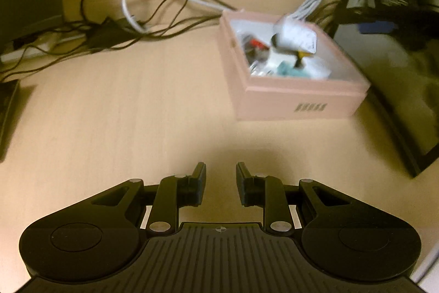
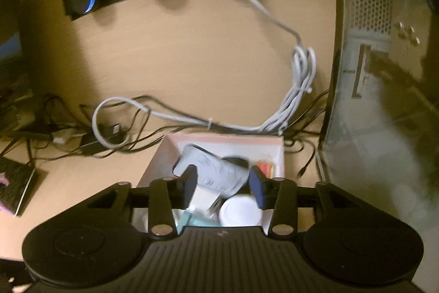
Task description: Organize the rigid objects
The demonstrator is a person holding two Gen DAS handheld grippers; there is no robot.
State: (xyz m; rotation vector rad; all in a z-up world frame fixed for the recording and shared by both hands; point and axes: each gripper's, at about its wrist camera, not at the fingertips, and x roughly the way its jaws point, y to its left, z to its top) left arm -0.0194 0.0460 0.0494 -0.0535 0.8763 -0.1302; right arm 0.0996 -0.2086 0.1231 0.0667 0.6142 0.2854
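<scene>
Release step of sorting. We see the right gripper (image 2: 223, 187) above the shallow pink cardboard box (image 2: 277, 153), its jaws parted on either side of a blurred pale grey plug-shaped adapter (image 2: 216, 173) that appears to be dropping into the box; whether the pads touch it we cannot tell. The left gripper (image 1: 221, 184) hangs slightly spread and empty over the pale wooden desk (image 1: 123, 114). Next, we judge, comes a clean withdrawal.

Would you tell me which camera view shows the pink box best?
The left wrist view: the pink box shows whole, with its walls and contents, though blurred. In the right wrist view the right gripper and a grey device cover most of it.
</scene>
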